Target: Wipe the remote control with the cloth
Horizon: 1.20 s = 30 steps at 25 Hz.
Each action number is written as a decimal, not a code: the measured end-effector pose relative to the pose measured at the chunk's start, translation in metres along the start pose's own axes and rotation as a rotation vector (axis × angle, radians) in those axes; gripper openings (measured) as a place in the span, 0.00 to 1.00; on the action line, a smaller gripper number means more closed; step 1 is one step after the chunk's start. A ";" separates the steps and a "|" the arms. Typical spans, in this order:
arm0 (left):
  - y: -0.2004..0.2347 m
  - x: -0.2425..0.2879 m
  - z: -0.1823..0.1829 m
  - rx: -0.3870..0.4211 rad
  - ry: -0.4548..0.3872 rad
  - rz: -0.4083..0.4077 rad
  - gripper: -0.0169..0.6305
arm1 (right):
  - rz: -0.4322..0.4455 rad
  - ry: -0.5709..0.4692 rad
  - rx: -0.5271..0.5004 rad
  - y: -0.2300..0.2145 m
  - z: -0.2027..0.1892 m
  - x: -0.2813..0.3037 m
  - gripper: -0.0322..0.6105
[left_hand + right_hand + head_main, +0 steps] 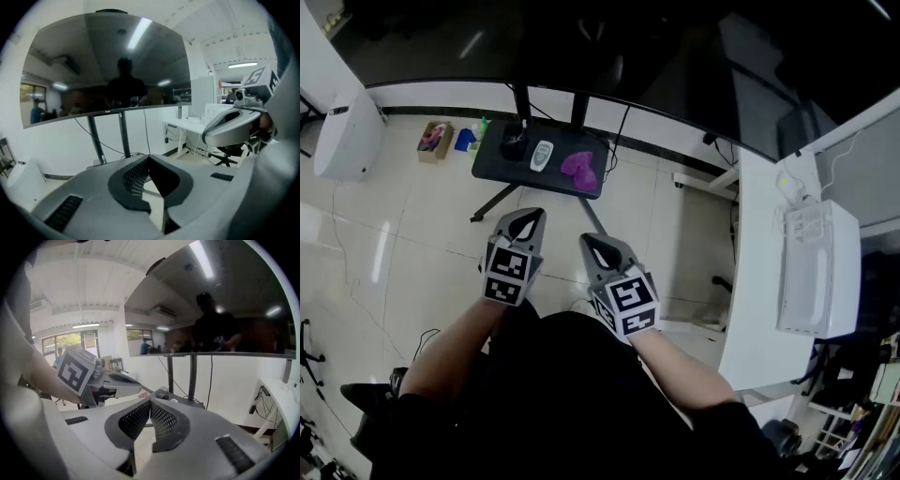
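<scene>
At the upper left of the head view a white unit (pixel 342 145) stands on the floor (pixel 412 244), with a box (pixel 435 139) just right of it. Right of that, in the upper middle, is a small black desk (pixel 492 167). It carries, in order, a dark object (pixel 514 142), the white remote (pixel 542 155) lying flat near the middle, and the purple cloth (pixel 580 169) bunched up just beside the remote towards the desk's right end. Remote and cloth look slightly apart rather than touching.

Below the desk, in the middle of the frame, the left tool (pixel 523 217) is clenched with nothing in it. Its own view shows the left tool (pixel 149 159) with tips meeting and only floor beyond them. The right tool (pixel 593 244) sits just right of it, and its own view shows the right tool (pixel 150 403) equally clenched and empty. Both are well short of the desk.

The remote is probably light, rigid and smooth, so it may skate under a wiping stroke. Clamping across its long edges near one end should steady it and leave the face free. The cloth looks soft and limp, and pinching a raised fold on top of the heap should lift it easily.
</scene>
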<state>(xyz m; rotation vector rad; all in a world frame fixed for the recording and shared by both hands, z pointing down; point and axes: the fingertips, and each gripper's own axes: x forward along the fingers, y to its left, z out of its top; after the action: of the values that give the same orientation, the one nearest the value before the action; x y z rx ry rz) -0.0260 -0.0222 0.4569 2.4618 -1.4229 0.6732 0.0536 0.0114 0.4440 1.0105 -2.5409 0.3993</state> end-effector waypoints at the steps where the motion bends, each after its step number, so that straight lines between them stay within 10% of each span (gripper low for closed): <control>1: 0.007 0.010 -0.002 -0.008 0.008 0.008 0.03 | -0.003 0.008 0.008 -0.005 -0.003 0.007 0.07; 16: 0.151 0.216 -0.098 -0.194 0.233 0.043 0.35 | -0.139 0.148 0.137 -0.090 -0.034 0.170 0.08; 30: 0.179 0.342 -0.189 -0.282 0.427 0.065 0.45 | -0.207 0.218 0.202 -0.141 -0.064 0.230 0.08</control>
<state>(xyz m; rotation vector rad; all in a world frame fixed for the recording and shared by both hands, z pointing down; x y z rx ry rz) -0.0872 -0.2963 0.7822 1.9228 -1.3251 0.8793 0.0134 -0.1991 0.6197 1.2171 -2.2104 0.6759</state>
